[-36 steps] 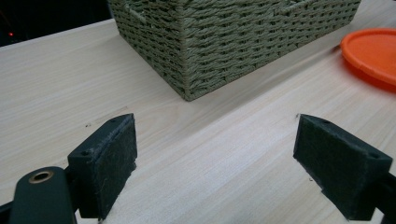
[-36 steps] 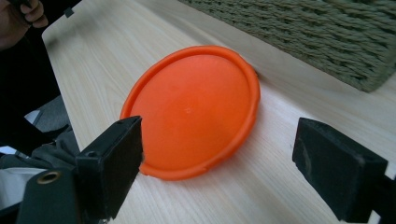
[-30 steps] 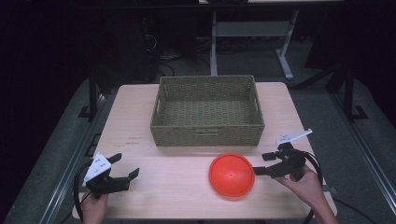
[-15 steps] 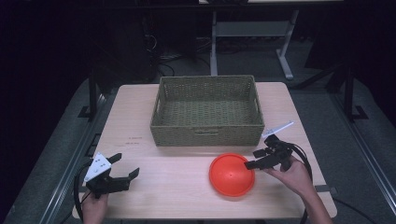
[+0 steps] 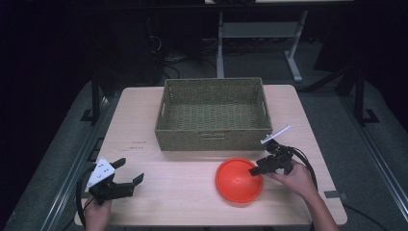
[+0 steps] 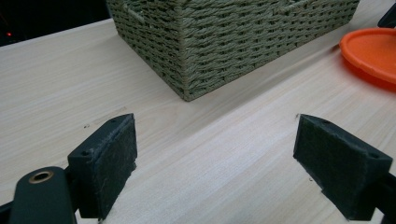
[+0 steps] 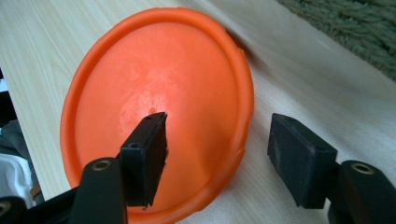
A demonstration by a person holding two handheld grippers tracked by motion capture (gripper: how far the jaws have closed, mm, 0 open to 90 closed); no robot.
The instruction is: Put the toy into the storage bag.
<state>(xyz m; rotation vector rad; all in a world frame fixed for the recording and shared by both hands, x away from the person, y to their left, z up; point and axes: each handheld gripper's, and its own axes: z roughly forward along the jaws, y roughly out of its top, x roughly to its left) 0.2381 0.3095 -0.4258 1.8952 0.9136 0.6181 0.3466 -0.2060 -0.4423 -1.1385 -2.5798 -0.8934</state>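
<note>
One orange plate (image 7: 159,102) rim between hand-held gripper (image 7: 224,140) jaws

In your left gripper view the woven basket (image 6: 233,42) is cut off at the top edge, so you see no rim, and the orange plate (image 6: 371,51) runs off the right edge. In your right gripper view one jaw covers part of the plate's lower face, and the basket is a blurred strip at the top right corner. From the high view, small dark marks on the table (image 5: 139,144) are too small to read.

Glossy orange plastic plate (image 5: 239,180), rough woven wicker basket (image 5: 212,115), matt pale wood table (image 5: 168,178).
</note>
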